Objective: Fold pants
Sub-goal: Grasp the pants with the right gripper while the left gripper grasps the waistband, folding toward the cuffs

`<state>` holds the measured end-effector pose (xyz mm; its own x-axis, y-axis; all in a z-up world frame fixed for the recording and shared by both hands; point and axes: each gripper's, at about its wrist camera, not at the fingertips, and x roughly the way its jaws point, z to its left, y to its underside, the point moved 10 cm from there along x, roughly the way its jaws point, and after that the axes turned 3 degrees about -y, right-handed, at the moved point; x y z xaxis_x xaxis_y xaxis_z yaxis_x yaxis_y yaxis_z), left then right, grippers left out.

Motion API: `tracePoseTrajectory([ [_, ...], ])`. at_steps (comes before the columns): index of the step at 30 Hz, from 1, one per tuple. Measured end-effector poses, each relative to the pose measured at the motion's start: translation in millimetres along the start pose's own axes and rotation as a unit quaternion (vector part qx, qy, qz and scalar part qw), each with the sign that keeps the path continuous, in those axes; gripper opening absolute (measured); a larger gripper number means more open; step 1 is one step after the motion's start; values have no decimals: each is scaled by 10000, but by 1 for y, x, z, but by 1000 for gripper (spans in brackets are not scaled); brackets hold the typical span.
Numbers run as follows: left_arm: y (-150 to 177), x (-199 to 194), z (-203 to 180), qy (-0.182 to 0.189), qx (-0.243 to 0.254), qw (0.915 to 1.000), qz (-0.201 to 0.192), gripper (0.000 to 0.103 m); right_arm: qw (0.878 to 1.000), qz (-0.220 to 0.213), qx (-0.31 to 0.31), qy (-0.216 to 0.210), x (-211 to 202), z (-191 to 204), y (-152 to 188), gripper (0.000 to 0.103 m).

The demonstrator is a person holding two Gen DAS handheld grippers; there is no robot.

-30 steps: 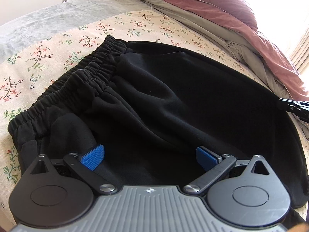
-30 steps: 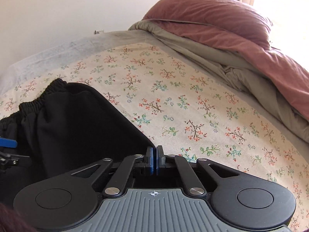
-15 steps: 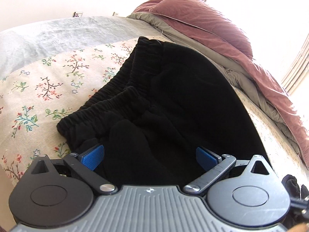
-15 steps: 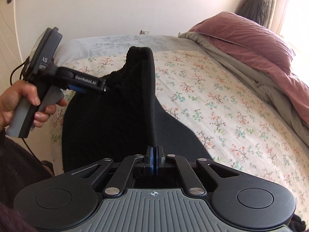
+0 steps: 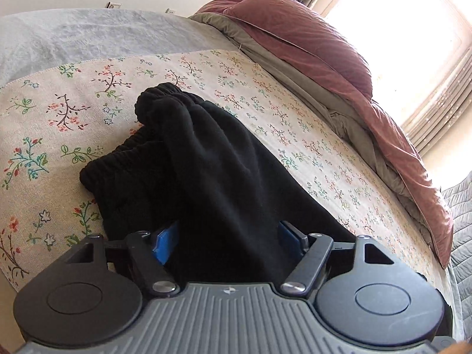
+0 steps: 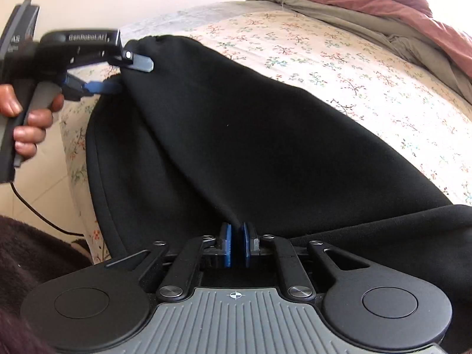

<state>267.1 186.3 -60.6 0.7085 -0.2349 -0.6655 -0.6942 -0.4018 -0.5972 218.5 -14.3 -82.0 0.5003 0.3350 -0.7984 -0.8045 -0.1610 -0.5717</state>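
Black pants (image 5: pixel 221 162) lie on the flowered bed cover (image 5: pixel 88 97), folded lengthwise, with the elastic waistband at the far end. My left gripper (image 5: pixel 227 237) straddles a bunched ridge of the fabric and its jaws are closing, blue pads on either side of the cloth. In the right wrist view the pants (image 6: pixel 250 132) fill the middle. My right gripper (image 6: pixel 237 244) has a thin fold between its pads, and its jaws are opening with a narrow gap showing. The left gripper (image 6: pixel 124 73) reaches in at the upper left around the waistband corner, held by a hand (image 6: pixel 32 118).
A dusty-pink and olive quilt (image 5: pixel 309 50) is heaped along the far right of the bed. A grey sheet (image 5: pixel 73 35) covers the far left. The bed's near edge, tiled floor (image 6: pixel 44 183) and a black cable (image 6: pixel 35 209) show at the left.
The right gripper carried one side of the pants across onto the other, so the pants now lie narrower. Its pads have parted slightly. The left jaws have narrowed around the fabric.
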Motion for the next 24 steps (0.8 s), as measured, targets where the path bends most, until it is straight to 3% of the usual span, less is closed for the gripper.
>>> tracePoseTrajectory([
  [1,2,0,-1,-7,0,10000,46,74,9999,-84,98,31,-9,-7,-4,24],
  [3,6,-1,3,31,-14,9999,101,70,9992,-227,285,194,-25,-24,-14,46],
  [8,6,2,2,51,-167,9997,184,61,9891,-376,888,1116,-54,-100,-34,57],
  [12,4,5,5,20,-378,9990,225,60,9710,-399,1380,1912,-59,-163,-41,75],
  [16,4,7,7,40,-458,9986,253,58,9471,-288,1689,2714,-57,-223,-33,76],
  [19,3,6,8,24,-452,9987,212,51,9296,-211,2128,3004,-50,-255,-24,76],
  [24,0,-3,8,78,-530,9985,67,39,8893,-15,3077,3382,-37,-297,0,75],
])
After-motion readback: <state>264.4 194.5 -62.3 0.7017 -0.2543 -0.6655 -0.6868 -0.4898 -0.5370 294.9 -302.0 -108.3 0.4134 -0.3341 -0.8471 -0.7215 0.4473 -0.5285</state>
